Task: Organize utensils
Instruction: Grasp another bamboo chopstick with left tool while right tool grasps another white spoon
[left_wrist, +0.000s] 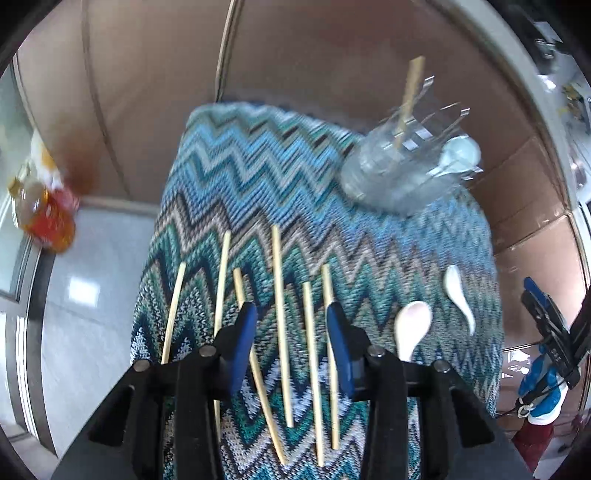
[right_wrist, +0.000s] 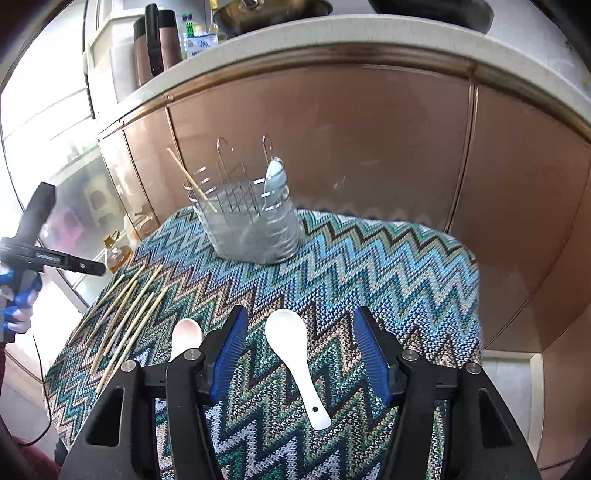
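White spoon (right_wrist: 295, 363): flat on zigzag cloth (right_wrist: 388, 266), bowl toward wire holder (right_wrist: 251, 218), handle toward camera | right gripper (right_wrist: 299, 350): jaws spread astride it | left gripper (left_wrist: 291, 332): jaws spread above chopsticks (left_wrist: 280, 325) lying lengthwise.

This is a home kitchen. A pale countertop (right_wrist: 295, 40) curves above copper-brown cabinet doors (right_wrist: 332, 147) and carries a dark pan (right_wrist: 269, 11), two brown flasks (right_wrist: 162, 40) and a small bottle (right_wrist: 197, 40). A bottle of amber cooking oil (left_wrist: 44, 210) stands on the pale tiled floor (left_wrist: 92, 295), and a wire utensil caddy (right_wrist: 247, 218) sits on a zigzag-patterned cloth (right_wrist: 369, 266).
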